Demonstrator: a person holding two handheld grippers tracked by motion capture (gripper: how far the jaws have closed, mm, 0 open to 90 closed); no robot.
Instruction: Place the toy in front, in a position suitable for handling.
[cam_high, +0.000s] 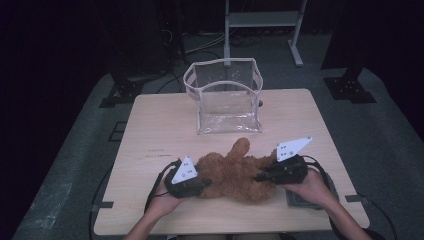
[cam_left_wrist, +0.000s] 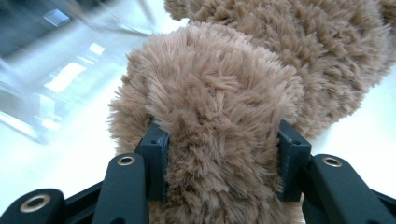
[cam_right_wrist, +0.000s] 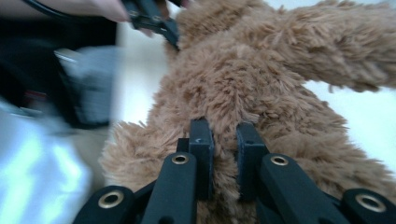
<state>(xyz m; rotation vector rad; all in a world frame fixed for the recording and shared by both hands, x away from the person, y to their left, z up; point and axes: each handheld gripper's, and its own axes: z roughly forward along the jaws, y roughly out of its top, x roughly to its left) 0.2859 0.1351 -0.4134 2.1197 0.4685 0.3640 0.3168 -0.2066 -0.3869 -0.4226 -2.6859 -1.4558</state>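
Note:
A brown plush teddy bear (cam_high: 235, 172) lies on the wooden table (cam_high: 150, 125) between my two grippers. My left gripper (cam_high: 202, 184) grips its left end; in the left gripper view both pads (cam_left_wrist: 156, 161) press into a thick fluffy part of the bear (cam_left_wrist: 224, 116). My right gripper (cam_high: 260, 176) holds the bear's right end; in the right gripper view the jaws (cam_right_wrist: 224, 154) pinch a narrow tuft of fur on the bear (cam_right_wrist: 261, 84). The left gripper (cam_right_wrist: 159, 23) appears at the far end of the bear there.
A clear plastic bag (cam_high: 225, 97) with white trim stands open at the back middle of the table. A grey pad (cam_high: 300, 200) lies under my right hand. A metal frame (cam_high: 262, 22) stands on the floor beyond the table.

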